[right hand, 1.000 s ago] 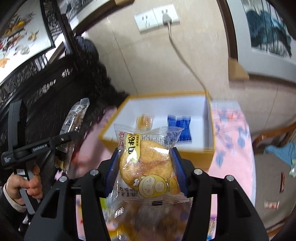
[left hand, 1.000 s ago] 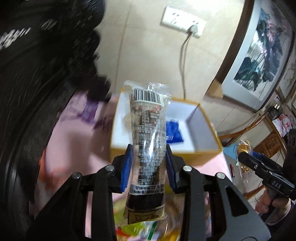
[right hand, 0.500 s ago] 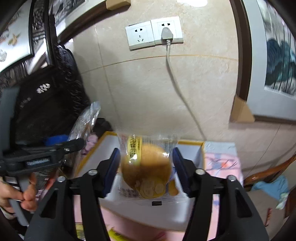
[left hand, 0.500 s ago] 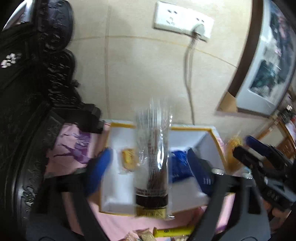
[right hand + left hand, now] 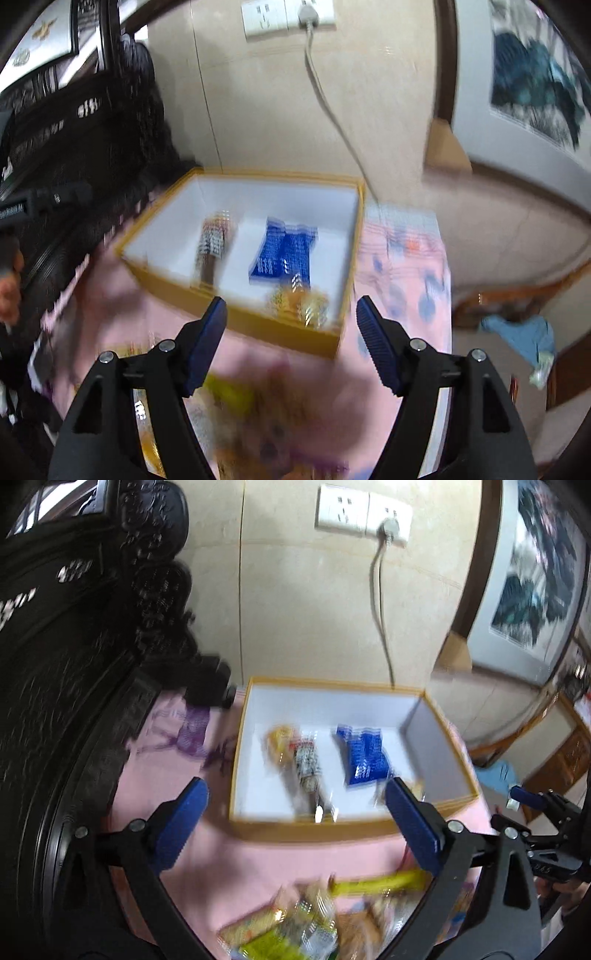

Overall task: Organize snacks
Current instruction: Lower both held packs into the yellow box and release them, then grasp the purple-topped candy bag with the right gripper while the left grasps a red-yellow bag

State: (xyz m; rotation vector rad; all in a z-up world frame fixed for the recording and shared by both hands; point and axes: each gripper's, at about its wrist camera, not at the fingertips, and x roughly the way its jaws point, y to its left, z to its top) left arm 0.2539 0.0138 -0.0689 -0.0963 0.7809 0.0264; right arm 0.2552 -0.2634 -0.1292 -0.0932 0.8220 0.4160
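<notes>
Four snacks lie in the one box (image 5: 343, 827): a yellow pack (image 5: 279, 740) at the far left, a long clear dark-printed pack (image 5: 307, 771) touching it, a blue pack (image 5: 364, 755) in the middle, and a golden round-cake pack (image 5: 301, 304) in the near right corner. The box is yellow outside, white inside, and has no lid on it.

The left gripper (image 5: 297, 829) hovers on the near side of the box, its jaws opening wide with nothing between the blue pads; the long clear pack lies in the box just beyond them. The right gripper (image 5: 290, 332) also stands released and empty, and the cake pack sits in the box just past its fingertips.

More snacks lie in a loose heap (image 5: 295, 926) on the table (image 5: 258, 864) nearer than the box, too blurred to count; a yellow-green bar (image 5: 376, 884) tops it. The table wears a pink cloth with purple and blue prints. Dark carved furniture (image 5: 74, 627) stands to the left. The beige tiled wall (image 5: 306, 609) behind carries two sockets (image 5: 364, 515), one with a cable plugged in, and a framed ink painting (image 5: 535, 583) hangs to the right.
</notes>
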